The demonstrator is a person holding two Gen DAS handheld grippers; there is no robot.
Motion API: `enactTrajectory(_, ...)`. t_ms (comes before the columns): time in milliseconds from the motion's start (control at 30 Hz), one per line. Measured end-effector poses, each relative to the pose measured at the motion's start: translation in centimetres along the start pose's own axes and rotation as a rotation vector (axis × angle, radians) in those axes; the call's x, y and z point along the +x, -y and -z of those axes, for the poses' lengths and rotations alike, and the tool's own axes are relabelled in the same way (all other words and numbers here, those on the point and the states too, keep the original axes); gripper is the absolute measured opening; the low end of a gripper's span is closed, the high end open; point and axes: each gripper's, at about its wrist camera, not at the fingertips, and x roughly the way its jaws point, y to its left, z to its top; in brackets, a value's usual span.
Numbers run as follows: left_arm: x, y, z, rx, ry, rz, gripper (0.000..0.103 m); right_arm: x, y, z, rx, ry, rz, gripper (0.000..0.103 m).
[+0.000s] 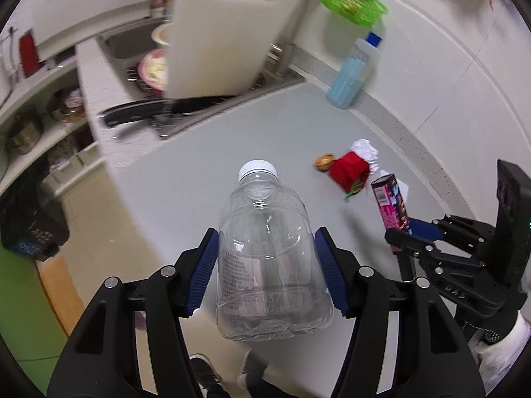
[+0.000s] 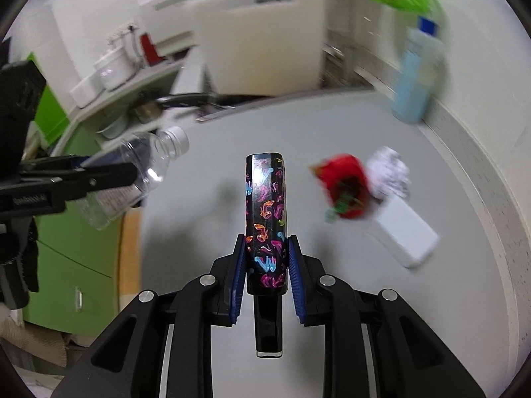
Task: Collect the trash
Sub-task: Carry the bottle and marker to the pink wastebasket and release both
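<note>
My left gripper [image 1: 267,267] is shut on an empty clear plastic bottle [image 1: 268,265] with a white cap, held above the grey counter [image 1: 205,152]; the same bottle [image 2: 132,179] shows at the left of the right wrist view. My right gripper [image 2: 265,265] is shut on a tall black box with coloured print [image 2: 265,219], lifted off the counter; this box [image 1: 391,209] appears at the right in the left wrist view. A red wrapper [image 1: 348,169] with white crumpled paper [image 1: 365,151] and a small brown nut [image 1: 323,162] lie on the counter.
A sink [image 1: 132,53] with dishes, a white cutting board [image 1: 229,36] and a black knife [image 1: 139,116] sit at the back left. A blue-labelled bottle [image 1: 351,73] and a green basket [image 1: 351,3] stand by the wall. A white flat box [image 2: 405,232] lies near the red wrapper.
</note>
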Motion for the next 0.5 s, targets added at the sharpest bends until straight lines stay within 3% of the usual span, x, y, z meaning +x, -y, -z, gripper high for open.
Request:
enactTrajectory(233,-4.7,-8.9,4.4,-0.073,0.015,-0.094,0.06,2.8,-10.0,-2.0,-0.067,0.014,-0.117,0.024)
enactTrajectory(500,-5.2,-19.1,10.4,-0.17,-0.026,-0.186,0.06,9.8,-19.8,-2.3,-0.14,-0.06,-0.175,0.024)
